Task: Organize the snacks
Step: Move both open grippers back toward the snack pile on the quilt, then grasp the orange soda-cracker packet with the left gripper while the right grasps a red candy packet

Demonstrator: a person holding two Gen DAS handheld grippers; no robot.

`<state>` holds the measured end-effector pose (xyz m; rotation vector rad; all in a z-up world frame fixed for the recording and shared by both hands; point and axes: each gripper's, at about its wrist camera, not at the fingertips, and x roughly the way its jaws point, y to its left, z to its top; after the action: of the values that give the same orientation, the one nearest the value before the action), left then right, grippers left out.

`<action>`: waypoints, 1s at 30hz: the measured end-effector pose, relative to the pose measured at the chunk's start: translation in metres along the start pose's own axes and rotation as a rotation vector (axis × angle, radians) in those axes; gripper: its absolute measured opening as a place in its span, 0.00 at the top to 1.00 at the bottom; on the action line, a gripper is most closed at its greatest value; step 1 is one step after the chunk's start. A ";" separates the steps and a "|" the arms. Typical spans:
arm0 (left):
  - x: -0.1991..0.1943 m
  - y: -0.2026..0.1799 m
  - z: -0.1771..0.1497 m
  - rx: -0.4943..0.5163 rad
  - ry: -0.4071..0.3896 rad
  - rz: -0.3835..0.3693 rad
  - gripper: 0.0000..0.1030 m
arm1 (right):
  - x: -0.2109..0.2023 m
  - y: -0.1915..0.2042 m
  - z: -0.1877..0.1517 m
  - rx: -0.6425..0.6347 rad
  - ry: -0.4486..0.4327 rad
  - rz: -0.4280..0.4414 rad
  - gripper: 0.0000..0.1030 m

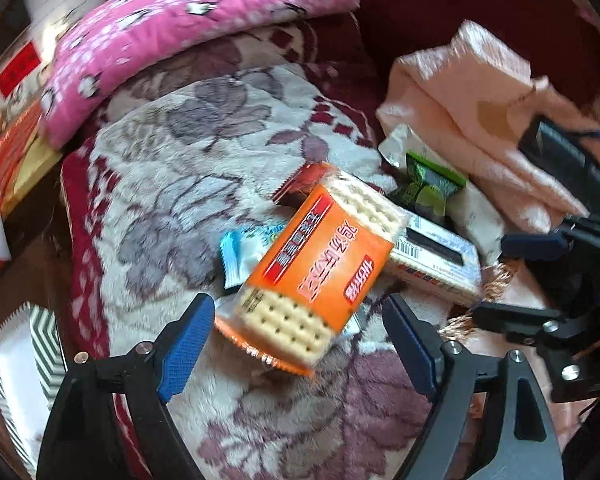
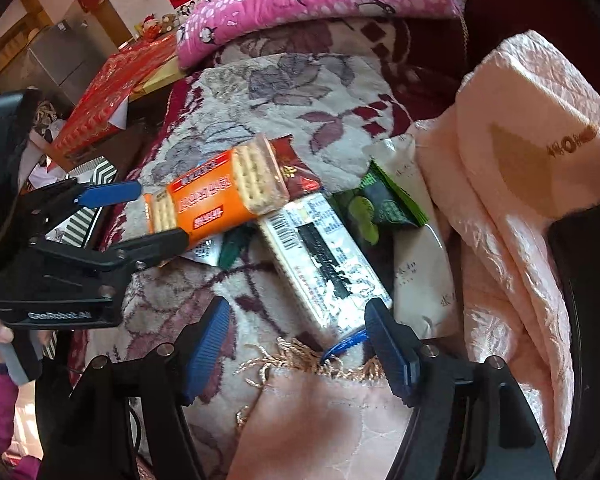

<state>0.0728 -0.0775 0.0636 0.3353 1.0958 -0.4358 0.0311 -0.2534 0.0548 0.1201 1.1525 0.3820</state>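
An orange cracker pack (image 1: 312,264) (image 2: 216,196) lies on top of a snack pile on a floral blanket (image 1: 160,160). My left gripper (image 1: 300,344) (image 2: 148,216) is open, its blue pads on either side of the pack's near end without pressing it. A white-and-silver cracker pack (image 2: 324,256) (image 1: 436,252) lies beside it. My right gripper (image 2: 300,350) (image 1: 516,280) stands open around that pack's near end. A green packet (image 2: 384,204), a white pouch (image 2: 420,264), a red-brown packet (image 2: 292,168) and a light blue packet (image 1: 240,252) lie in the same pile.
A pale pink quilted cloth (image 2: 520,160) is heaped at the right, with its fringed edge under my right gripper. A pink penguin pillow (image 1: 180,32) lies at the back. Past the blanket's left edge stand a striped box (image 1: 40,340) and a red box (image 2: 112,96).
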 end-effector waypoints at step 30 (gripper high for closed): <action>-0.019 0.064 -0.064 -0.308 0.006 0.058 0.49 | 0.017 0.026 0.011 -0.025 0.003 0.109 0.27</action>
<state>0.0478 0.0109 0.0567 0.0960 1.1367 -0.2090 0.0410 -0.2218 0.0517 0.1602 1.1470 0.4931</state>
